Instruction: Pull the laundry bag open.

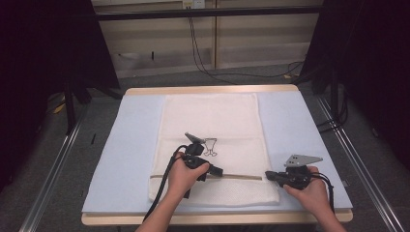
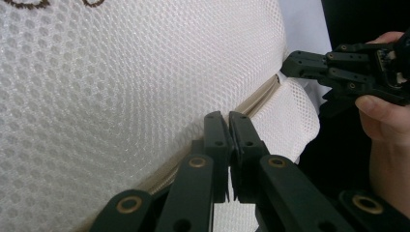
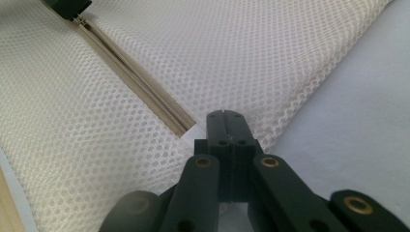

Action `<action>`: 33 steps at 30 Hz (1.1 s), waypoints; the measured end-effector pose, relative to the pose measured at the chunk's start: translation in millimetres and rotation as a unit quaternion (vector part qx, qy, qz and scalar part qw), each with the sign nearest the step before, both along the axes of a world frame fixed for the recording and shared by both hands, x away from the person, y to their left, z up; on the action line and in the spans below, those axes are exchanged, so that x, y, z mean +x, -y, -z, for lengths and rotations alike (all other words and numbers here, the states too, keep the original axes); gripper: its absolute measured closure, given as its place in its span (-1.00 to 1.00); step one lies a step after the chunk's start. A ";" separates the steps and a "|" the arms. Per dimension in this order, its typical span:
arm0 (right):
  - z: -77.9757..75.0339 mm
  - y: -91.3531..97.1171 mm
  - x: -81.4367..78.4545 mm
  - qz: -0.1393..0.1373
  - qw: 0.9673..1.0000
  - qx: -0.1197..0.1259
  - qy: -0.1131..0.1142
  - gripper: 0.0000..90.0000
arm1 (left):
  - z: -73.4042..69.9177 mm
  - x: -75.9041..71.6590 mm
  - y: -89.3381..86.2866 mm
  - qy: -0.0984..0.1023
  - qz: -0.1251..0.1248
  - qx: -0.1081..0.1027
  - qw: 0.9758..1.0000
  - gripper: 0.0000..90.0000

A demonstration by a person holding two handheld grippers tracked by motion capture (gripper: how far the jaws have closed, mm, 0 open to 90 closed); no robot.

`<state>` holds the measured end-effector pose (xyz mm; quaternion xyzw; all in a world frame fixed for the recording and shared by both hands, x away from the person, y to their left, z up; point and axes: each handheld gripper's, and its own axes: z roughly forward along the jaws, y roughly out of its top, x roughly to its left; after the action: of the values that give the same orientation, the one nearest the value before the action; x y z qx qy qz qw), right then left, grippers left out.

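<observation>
Nearest the table's (image 1: 208, 90) near edge, on the right: right gripper (image 3: 225, 115), jaws pressed together on the right border of the mesh bag (image 1: 212, 121), just beside the small white tab (image 3: 191, 133) that ends the zipper (image 3: 140, 82). Probably pinned there as an anchor, so that the cloth stays taut and flat while the zipper gets worked.

A little left along the same beige line, about mid-width of the bag: left gripper (image 2: 228, 116), jaws likewise closed, tips right on the zipper track and apparently clamped on the zipper pull (image 3: 81, 20). Aimed rightward at the other gripper, which suits drawing the slider along the track toward the anchored end.

Under both: the bag itself, white netting laid flat lengthwise in the middle of the pale blue mat (image 1: 130, 145), zipper running left to right across its near part.

Farther off, just beyond the left gripper: a small dark printed motif (image 1: 210, 146) on the mesh, then bare netting up to the far edge.
</observation>
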<state>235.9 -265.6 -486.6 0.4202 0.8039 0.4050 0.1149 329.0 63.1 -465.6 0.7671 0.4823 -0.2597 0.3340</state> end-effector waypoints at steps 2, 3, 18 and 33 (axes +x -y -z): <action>0.1 0.1 0.0 0.000 1.000 0.000 0.000 1.00 | 1.4 -1.0 0.1 0.001 -0.002 -0.004 1.000 0.94; 0.1 0.1 0.0 0.001 1.000 0.001 0.000 1.00 | 1.3 -0.9 -0.6 -0.001 0.000 -0.004 1.000 0.94; 0.2 0.3 0.1 0.001 1.000 0.003 -0.001 1.00 | 2.2 -1.1 -7.7 -0.005 -0.010 -0.011 1.000 0.94; 0.1 0.1 0.0 0.001 1.000 0.001 0.000 1.00 | 3.1 -1.2 -14.8 0.001 -0.015 -0.004 1.000 0.94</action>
<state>235.9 -265.7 -486.7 0.4213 0.8032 0.4051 0.1148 327.8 77.9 -468.8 0.7586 0.4920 -0.2564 0.3415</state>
